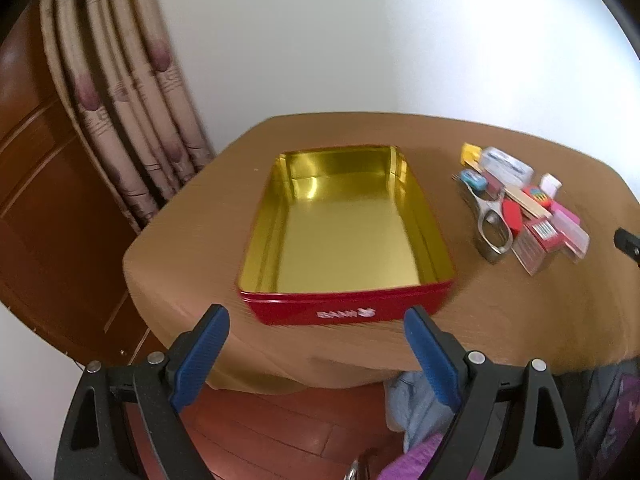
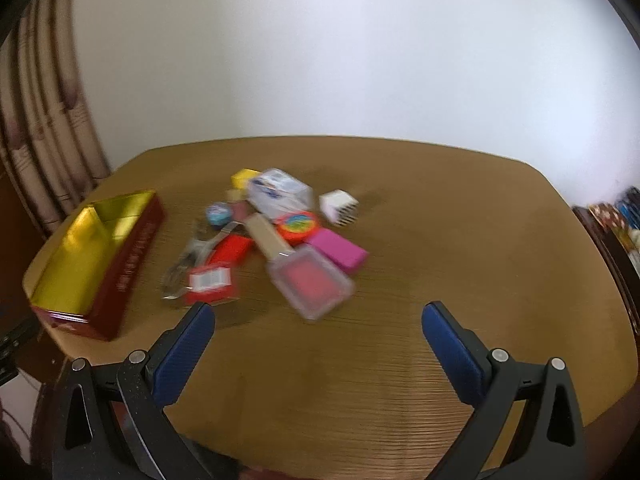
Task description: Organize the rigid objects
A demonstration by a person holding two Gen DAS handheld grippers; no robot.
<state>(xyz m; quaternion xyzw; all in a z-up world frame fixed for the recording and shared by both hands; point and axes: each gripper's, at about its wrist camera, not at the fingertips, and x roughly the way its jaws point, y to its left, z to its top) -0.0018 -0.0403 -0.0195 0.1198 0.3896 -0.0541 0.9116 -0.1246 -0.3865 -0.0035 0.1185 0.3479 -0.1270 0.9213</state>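
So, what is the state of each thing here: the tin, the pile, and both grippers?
tin: open, no lid, nothing inside.
pile: loose on the table, beside the tin, none sorted yet.
left gripper: open, holds nothing.
right gripper: open, holds nothing.

Looking like a home room: patterned beige curtain (image 1: 120, 120) hanging beside a dark wood panelled door (image 1: 36, 152), reddish wood floor (image 1: 280, 420) showing below a cloth-covered table (image 2: 400, 280), clothes (image 1: 416, 404) lying nearby, plain white wall (image 2: 360, 60) running behind
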